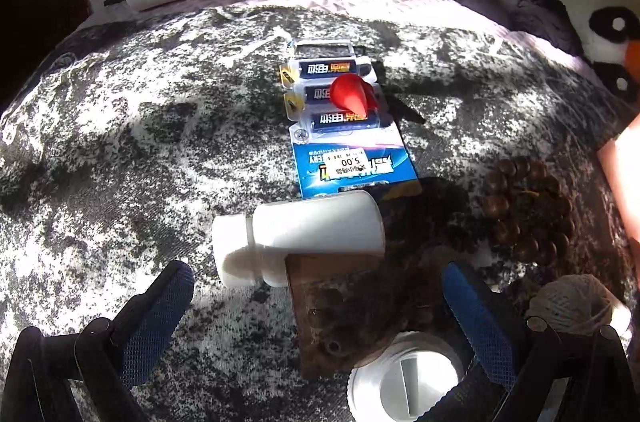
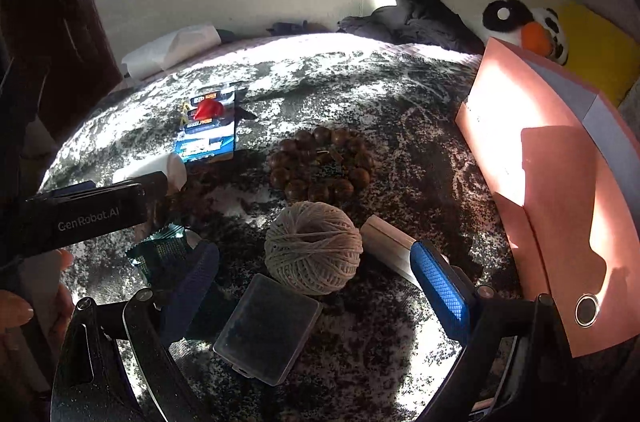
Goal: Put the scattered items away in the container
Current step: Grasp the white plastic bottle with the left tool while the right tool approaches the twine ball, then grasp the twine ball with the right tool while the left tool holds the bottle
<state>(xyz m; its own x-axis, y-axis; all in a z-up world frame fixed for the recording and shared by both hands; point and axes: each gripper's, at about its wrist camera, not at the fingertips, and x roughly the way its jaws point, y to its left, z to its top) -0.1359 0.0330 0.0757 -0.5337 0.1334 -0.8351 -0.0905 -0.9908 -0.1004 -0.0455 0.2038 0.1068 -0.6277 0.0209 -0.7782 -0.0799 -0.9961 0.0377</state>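
From the left wrist, the left hand-held gripper [image 1: 316,306] gapes wide over the bed [image 1: 120,142] — a white bottle [image 1: 312,226] lies between its fingers. From the right wrist, the right hand-held gripper [image 2: 316,286] is spread wide around a twine ball [image 2: 314,246], the pink container [image 2: 560,182] standing to its right.
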